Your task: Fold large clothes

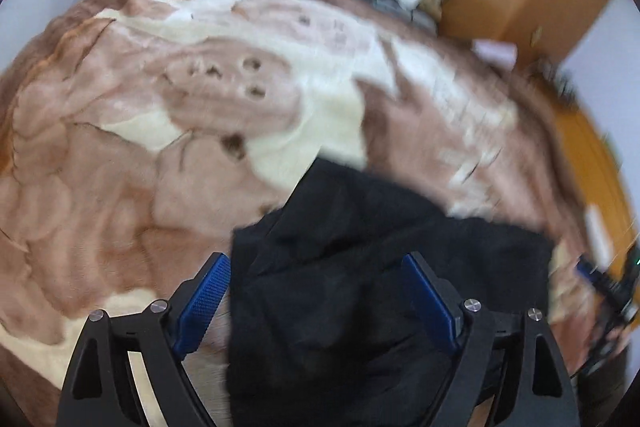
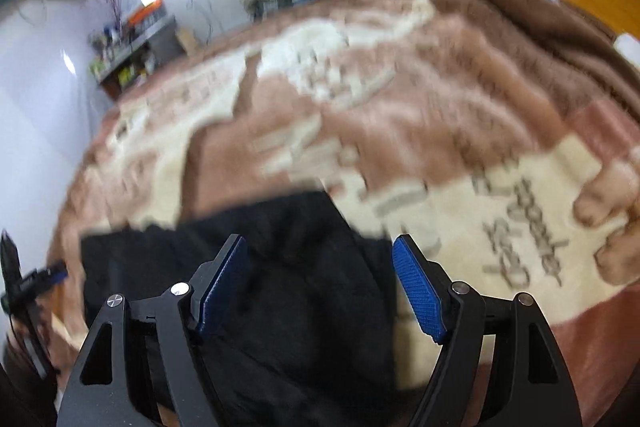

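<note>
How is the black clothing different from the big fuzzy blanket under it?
The black garment is plain and dark; the blanket is brown and cream with paw prints. The garment is small and bunched near the grippers; the blanket spreads across the whole bed. Both are soft fabric, lying loose.

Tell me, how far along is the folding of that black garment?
Done: the black fabric garment lies in a compact bundle on the brown and cream plush blanket, so some folding seems done. In hand: nothing; the left gripper and right gripper are open above it. Left: I cannot tell whether more folds are needed.
</note>
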Tool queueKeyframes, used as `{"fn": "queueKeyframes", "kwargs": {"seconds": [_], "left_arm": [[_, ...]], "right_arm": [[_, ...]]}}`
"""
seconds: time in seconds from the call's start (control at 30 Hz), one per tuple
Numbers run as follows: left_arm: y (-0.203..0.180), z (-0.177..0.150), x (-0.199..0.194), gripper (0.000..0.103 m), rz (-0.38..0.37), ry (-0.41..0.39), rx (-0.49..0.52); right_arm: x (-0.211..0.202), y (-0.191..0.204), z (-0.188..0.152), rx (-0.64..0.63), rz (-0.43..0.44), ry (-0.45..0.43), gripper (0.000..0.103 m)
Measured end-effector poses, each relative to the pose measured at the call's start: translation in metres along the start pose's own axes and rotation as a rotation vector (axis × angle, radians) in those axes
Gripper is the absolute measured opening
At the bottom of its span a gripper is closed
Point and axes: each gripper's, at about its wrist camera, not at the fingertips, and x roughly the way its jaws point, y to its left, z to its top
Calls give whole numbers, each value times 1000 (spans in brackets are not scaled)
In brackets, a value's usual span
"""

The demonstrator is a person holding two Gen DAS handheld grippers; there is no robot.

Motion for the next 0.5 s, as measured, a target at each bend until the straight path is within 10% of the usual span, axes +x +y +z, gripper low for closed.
{"fn": "queueKeyframes", "kwargs": {"seconds": [0.3, 0.5], "left_arm": [[4, -6, 46, 87, 6, 70, -63], [-2, -3, 44, 50, 54, 36, -58]], "right_arm": [[54, -6, -12, 47, 102, 57, 73], [38, -8, -16, 75, 141, 11, 19]]}}
